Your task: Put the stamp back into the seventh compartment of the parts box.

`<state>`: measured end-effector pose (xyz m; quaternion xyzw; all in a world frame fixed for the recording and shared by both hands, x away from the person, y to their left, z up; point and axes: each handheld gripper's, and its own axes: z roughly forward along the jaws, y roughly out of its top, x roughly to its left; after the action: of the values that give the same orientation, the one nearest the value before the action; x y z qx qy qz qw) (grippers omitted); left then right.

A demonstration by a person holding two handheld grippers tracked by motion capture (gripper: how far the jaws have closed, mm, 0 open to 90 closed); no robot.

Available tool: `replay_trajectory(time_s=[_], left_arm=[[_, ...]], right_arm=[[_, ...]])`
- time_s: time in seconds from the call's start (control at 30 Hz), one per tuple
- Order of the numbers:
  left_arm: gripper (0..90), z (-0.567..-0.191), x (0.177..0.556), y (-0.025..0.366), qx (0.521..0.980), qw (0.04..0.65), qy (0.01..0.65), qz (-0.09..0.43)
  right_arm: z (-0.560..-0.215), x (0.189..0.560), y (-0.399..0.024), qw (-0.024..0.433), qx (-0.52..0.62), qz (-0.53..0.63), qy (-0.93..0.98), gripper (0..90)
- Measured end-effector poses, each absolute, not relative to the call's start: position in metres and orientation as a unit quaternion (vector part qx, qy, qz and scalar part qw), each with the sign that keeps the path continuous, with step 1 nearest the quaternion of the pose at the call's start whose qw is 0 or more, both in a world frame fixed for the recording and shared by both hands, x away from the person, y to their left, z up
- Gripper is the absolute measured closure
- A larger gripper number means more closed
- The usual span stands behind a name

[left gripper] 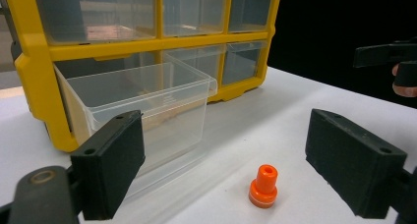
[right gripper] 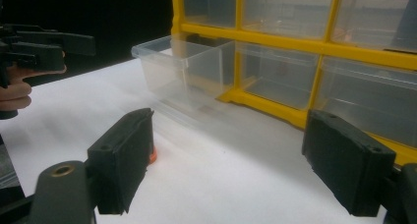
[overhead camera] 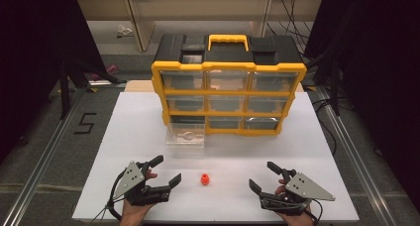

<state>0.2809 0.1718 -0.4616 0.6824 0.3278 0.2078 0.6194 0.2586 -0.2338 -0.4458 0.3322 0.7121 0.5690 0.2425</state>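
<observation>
The orange plastic fitting point(overhead camera: 204, 179) stands upright on the white table point(overhead camera: 307, 151), between my two grippers and apart from both, near the front edge. Behind it, the bottom-left clear drawer point(overhead camera: 185, 135) of the yellow organiser cabinet point(overhead camera: 229, 94) is pulled well out and looks empty, so I judge the opening step done and the pick and drop still ahead of me. My left gripper point(overhead camera: 165, 172) rests just left of the fitting with its jaws spread wide and nothing between them; in the left gripper view the fitting point(left gripper: 264, 186) sits a little ahead, between the two jaws but untouched. My right gripper point(overhead camera: 264, 175) lies to the right, jaws likewise wide apart and empty. From the right gripper view I catch just a sliver of orange point(right gripper: 153, 155) peeking past the near jaw, so its shape is hidden there. The other drawers are frosted and I can't make out their contents, and the drawer's rear is lost inside the frame.
</observation>
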Motion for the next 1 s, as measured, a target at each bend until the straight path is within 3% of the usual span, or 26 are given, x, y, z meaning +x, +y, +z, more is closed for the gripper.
replay_trajectory(time_s=[0.6,1.0], left_arm=[[15.4,-0.461,0.281,0.172,0.68,0.621,0.328,0.208],[15.4,-0.462,0.279,0.172,0.681,0.62,0.328,0.211]], right_arm=[[-0.443,0.261,-0.232,0.244,0.317,0.56,0.726,22.3],[-0.434,0.272,-0.22,0.194,0.292,0.531,0.771,23.5]])
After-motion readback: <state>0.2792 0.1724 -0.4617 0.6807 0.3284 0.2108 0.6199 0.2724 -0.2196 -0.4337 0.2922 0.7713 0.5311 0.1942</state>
